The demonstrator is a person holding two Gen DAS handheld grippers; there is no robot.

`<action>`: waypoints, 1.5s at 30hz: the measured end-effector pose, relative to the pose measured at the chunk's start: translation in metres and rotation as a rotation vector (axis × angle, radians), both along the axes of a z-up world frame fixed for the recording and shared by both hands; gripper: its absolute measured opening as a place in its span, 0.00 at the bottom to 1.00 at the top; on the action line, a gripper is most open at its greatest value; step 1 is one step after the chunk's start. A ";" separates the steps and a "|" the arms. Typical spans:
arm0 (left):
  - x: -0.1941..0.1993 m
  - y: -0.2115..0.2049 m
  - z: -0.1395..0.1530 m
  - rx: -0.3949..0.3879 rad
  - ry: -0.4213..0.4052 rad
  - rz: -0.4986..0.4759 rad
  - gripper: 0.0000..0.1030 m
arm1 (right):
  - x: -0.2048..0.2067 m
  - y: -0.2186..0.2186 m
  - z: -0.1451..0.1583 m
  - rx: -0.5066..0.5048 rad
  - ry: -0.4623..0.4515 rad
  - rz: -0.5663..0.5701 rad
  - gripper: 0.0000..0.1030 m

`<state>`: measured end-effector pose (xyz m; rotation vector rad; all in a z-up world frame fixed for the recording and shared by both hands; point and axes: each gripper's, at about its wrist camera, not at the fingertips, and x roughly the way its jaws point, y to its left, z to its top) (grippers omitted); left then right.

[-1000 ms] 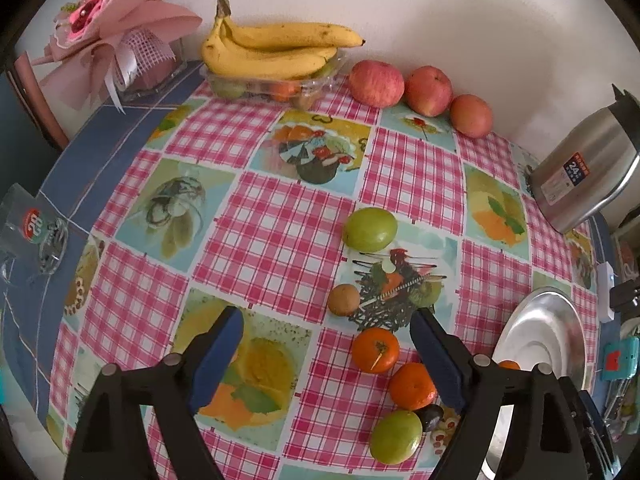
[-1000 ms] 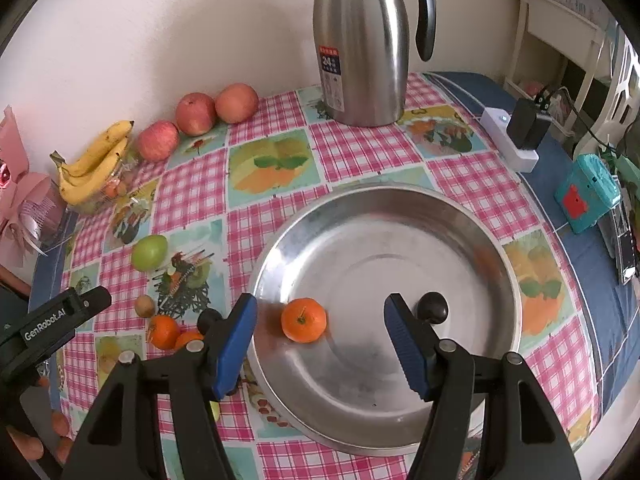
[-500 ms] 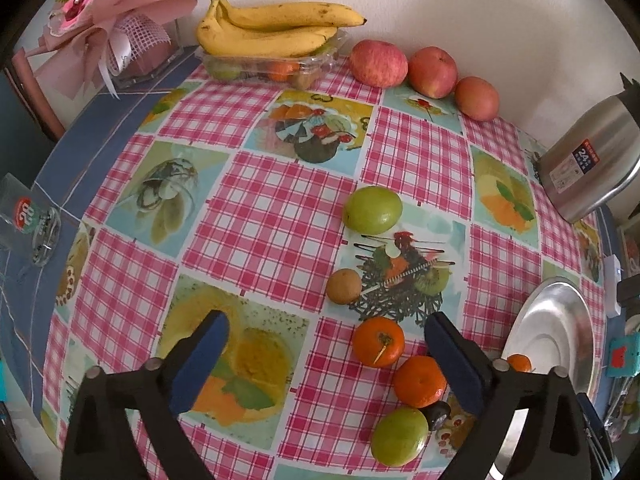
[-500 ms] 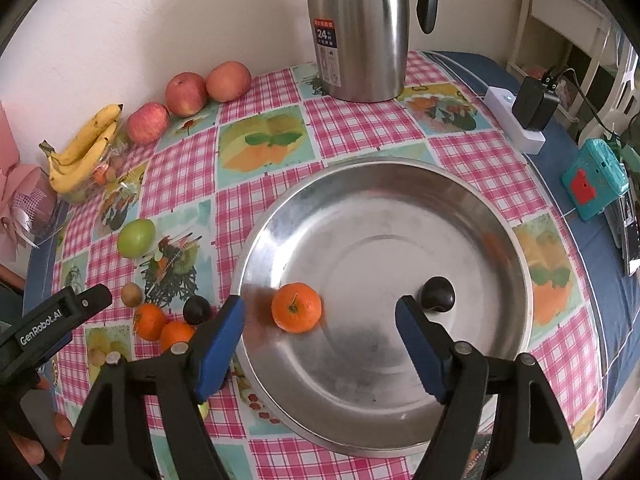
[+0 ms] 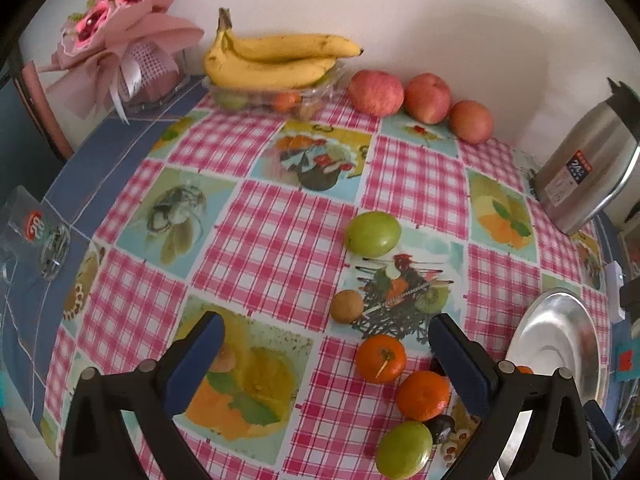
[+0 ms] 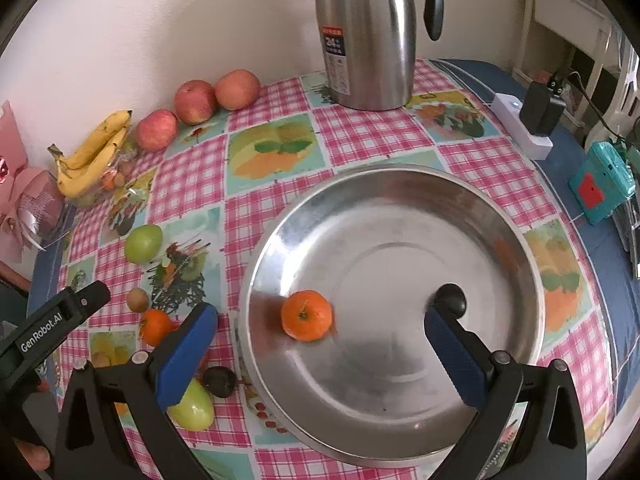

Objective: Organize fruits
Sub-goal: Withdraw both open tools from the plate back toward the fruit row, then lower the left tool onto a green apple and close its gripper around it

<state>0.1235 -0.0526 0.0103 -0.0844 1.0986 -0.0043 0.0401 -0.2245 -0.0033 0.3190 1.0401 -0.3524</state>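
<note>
Pink-checked tablecloth [image 5: 280, 240] covers the table, and along the wall we note bananas [image 5: 276, 60], three apples [image 5: 424, 98] and a steel thermos [image 6: 364, 36]. We find one glossy orange tangerine [image 6: 306, 315] and a dark plum [image 6: 450, 300] lying well apart in the steel plate [image 6: 360, 220], while two tangerines [image 5: 381, 358], green fruits [image 5: 373, 234] and a small brown fruit [image 5: 346, 306] sit loose beside it. Both the left gripper [image 5: 326, 350] and the right gripper [image 6: 320, 340] stand spread wide, holding nothing.

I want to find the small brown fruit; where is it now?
The small brown fruit lies on the tablecloth in the left wrist view, between the green fruit behind it and an orange in front.
</note>
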 end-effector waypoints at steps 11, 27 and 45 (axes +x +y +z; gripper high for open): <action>-0.009 0.000 0.008 -0.046 -0.013 -0.023 1.00 | 0.003 0.006 0.001 0.044 -0.016 0.015 1.00; -0.021 0.027 0.009 -0.042 -0.004 0.042 1.00 | 0.009 0.035 0.012 0.069 -0.103 0.086 1.00; -0.021 0.054 0.000 -0.141 0.051 0.115 0.99 | 0.017 0.066 -0.003 0.133 -0.040 0.214 0.97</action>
